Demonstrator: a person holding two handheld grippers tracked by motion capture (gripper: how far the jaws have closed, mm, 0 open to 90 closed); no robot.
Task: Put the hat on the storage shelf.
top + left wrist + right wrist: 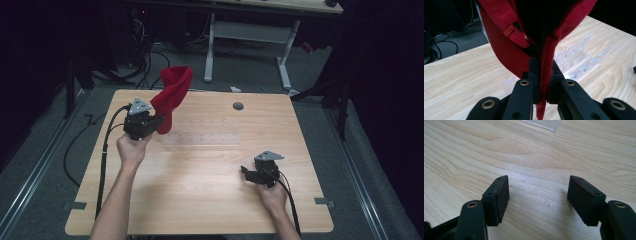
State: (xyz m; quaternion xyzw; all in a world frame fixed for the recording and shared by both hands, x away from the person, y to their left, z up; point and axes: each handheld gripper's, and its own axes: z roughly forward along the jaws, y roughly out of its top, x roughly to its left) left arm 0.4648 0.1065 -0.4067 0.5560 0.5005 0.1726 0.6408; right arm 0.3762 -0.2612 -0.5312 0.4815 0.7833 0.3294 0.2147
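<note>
We see a red cloth cap [506, 50] in soft, matt fabric, with a coarser woven weave along its edge and a small orange stitched tag at the upper centre-left of the left gripper view, pinched by the left gripper [543, 82] in matt black plastic with dull brass-coloured metal rivets. Below, the table [529, 152] shows pale wood grain with a smooth, faintly sheeny finish, and a clear glossy plastic rack [579, 57] stands at centre right of that view. The right gripper [537, 195], low in its own view, has the same matt black plastic with slightly rough, rubbery-looking pads [584, 197].
</note>
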